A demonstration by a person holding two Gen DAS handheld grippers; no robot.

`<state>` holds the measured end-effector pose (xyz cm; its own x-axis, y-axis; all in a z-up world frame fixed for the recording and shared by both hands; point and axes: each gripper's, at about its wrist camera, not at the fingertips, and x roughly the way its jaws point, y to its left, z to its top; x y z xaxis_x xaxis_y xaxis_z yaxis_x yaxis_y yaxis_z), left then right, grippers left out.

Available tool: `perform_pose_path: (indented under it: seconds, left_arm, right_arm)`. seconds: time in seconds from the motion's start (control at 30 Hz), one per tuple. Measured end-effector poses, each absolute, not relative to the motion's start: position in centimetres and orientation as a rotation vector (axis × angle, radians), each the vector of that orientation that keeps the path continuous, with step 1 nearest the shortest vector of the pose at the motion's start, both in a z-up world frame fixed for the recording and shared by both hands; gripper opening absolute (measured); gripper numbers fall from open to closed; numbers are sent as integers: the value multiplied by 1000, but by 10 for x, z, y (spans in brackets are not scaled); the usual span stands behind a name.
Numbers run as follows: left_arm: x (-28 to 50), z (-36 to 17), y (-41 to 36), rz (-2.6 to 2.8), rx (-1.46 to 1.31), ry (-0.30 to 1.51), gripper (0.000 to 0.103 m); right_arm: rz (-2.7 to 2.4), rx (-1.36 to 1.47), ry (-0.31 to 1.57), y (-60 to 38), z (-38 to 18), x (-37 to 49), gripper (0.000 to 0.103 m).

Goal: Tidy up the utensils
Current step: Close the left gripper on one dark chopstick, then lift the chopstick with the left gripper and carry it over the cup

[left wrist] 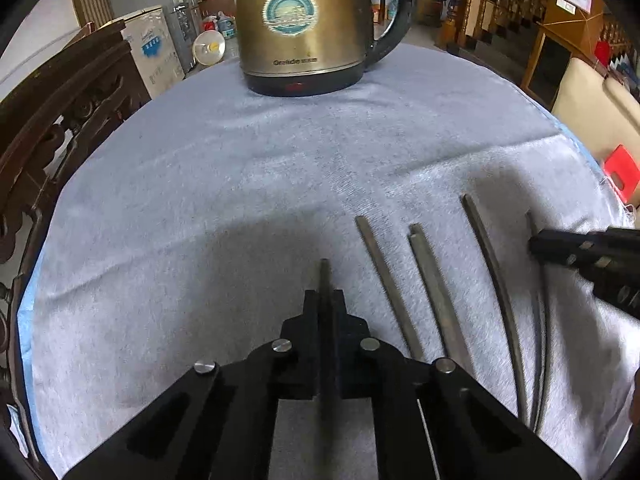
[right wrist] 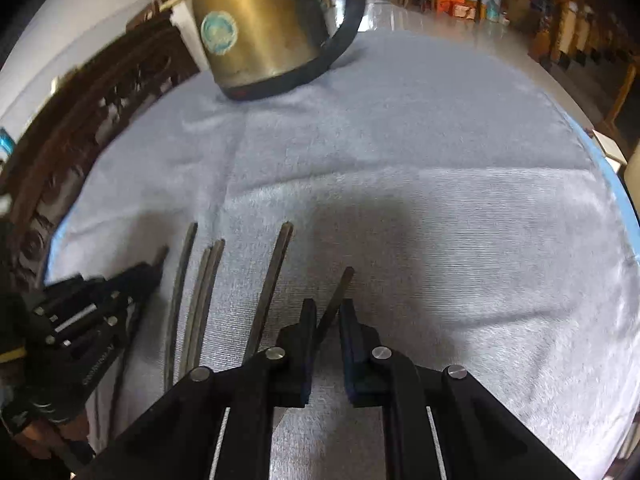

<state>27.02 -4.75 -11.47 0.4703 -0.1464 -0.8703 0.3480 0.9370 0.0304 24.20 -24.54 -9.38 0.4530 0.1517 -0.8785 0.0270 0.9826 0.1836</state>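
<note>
Several dark chopsticks lie side by side on a pale blue towel (left wrist: 200,184). My left gripper (left wrist: 324,298) is shut on one chopstick (left wrist: 324,276), whose tip pokes out past the fingertips. To its right lie more chopsticks (left wrist: 384,276), (left wrist: 430,276), (left wrist: 488,252). My right gripper (right wrist: 328,308) has its jaws slightly apart around another chopstick (right wrist: 340,292) that runs slantwise between them; it also shows in the left wrist view (left wrist: 536,246). The left gripper appears in the right wrist view (right wrist: 148,276). Loose chopsticks (right wrist: 276,268), (right wrist: 208,280) lie between the two.
A brass-coloured electric kettle (left wrist: 304,28) with a black handle stands at the far edge of the towel, also in the right wrist view (right wrist: 256,20). A carved dark wooden chair back (left wrist: 60,120) borders the table on the left. A red stool (left wrist: 620,168) stands off the right edge.
</note>
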Motion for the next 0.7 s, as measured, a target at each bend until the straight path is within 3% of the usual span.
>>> perform_pose_path:
  seconds: [0.3, 0.7]
  left_arm:
    - [222, -55, -12, -349, 129, 882, 5]
    - [124, 48, 20, -330, -41, 550, 5]
  right_arm:
    - [160, 277, 825, -250, -28, 190, 10]
    - [182, 195, 483, -219, 56, 106, 7]
